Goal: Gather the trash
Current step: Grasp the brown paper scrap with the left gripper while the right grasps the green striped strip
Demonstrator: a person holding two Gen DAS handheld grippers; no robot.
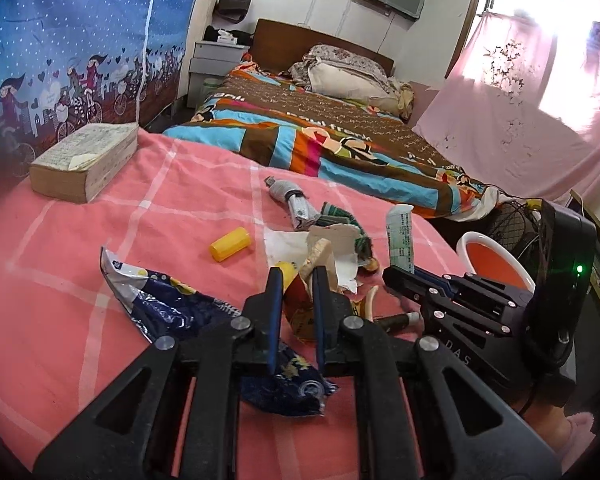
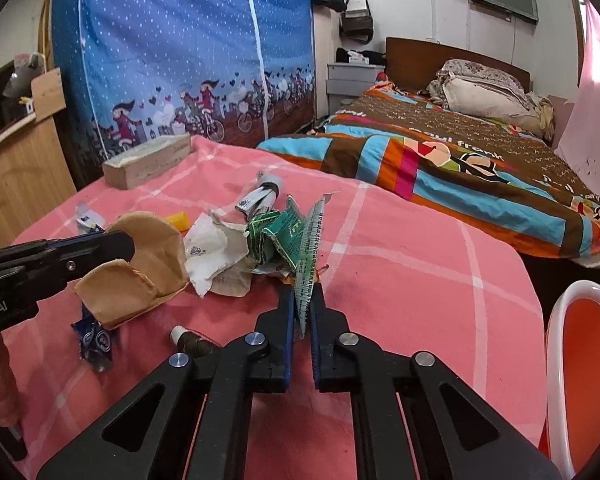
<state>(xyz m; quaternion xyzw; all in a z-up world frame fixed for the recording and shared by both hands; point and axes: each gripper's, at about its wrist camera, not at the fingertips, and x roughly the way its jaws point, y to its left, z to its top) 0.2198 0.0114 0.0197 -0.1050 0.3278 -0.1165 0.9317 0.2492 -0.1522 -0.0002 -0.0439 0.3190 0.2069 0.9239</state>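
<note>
The right gripper point(image 2: 302, 300) is clamped on a flattened tube point(image 2: 309, 256) near the pink bed's point(image 2: 420, 264) right edge, beside the orange bin point(image 2: 588, 344). The left gripper point(image 1: 298, 276) pinches a torn tan cardboard piece point(image 2: 140, 264). Between them lies crumpled white paper point(image 2: 216, 252); behind it, what looks like a green wrapper point(image 2: 280, 236). Farther, toward the far-left corner, rests a thick book point(image 1: 84, 160).

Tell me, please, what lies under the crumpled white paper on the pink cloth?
Under the crumpled white paper a tan printed scrap sticks out at its lower edge, resting on the pink checked cloth. The paper covers the rest, so anything more beneath it cannot be seen.
</note>
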